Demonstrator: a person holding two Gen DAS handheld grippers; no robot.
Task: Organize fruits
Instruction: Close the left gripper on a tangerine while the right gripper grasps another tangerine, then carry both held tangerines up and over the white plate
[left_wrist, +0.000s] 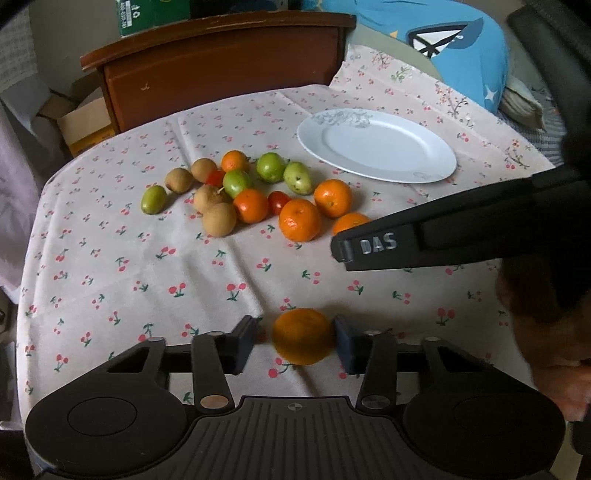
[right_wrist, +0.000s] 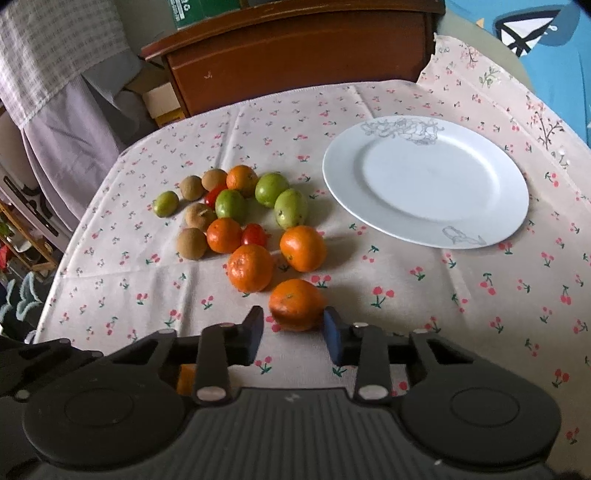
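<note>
- The left gripper (left_wrist: 298, 341) has an orange (left_wrist: 303, 336) between its jaws, low at the near edge of the worktop (left_wrist: 110, 266). The right pad touches it; a small gap shows on the left, so the jaws are not clamped yet.
- The right gripper (right_wrist: 293, 330) has another orange (right_wrist: 296, 304) between its jaws, near the fruit pile (right_wrist: 236, 218). Its jaws are apart too.
- Oranges look light, a bit soft and smooth. Squeeze gently across the fat middle.
- They are round, with no real long side. The white plate (right_wrist: 476, 236) is bare.

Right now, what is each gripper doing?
Left gripper: open around an orange, not gripping.
Right gripper: around a second orange; grip cannot be told.
</note>
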